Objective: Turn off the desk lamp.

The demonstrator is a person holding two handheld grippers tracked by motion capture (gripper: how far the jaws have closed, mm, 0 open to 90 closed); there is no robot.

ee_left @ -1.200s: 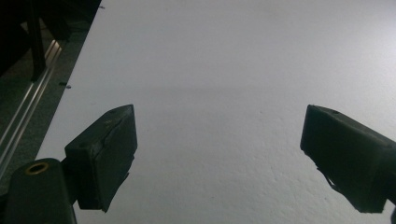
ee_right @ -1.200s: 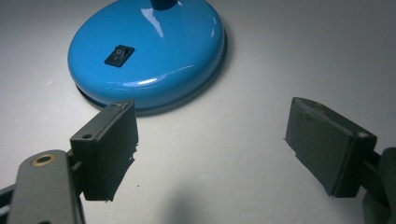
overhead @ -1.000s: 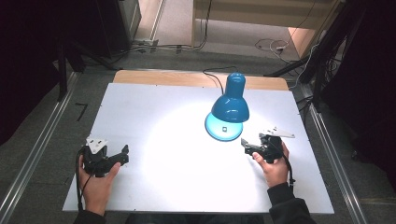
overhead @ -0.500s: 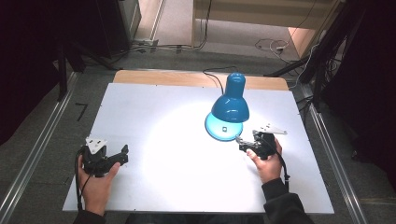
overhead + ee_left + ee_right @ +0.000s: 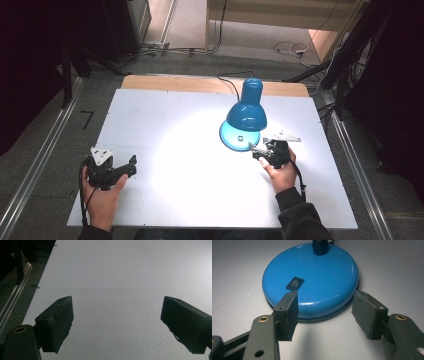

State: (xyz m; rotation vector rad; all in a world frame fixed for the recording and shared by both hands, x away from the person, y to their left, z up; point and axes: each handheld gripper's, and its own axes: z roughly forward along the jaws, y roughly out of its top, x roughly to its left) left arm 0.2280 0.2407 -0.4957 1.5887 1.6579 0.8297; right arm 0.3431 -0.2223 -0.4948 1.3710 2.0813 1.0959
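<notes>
Blue lamp base (image 5: pixel 312 282): I bring my right gripper (image 5: pixel 324 313), half open and just closing, empty, toward its switch (image 5: pixel 295 283); next one jaw tip must press it

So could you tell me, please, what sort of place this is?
Probably a lab recording station rather than a home: a bare white table with metal rails alongside, cables on the floor behind, and a blue desk lamp as the sole prop.
</notes>
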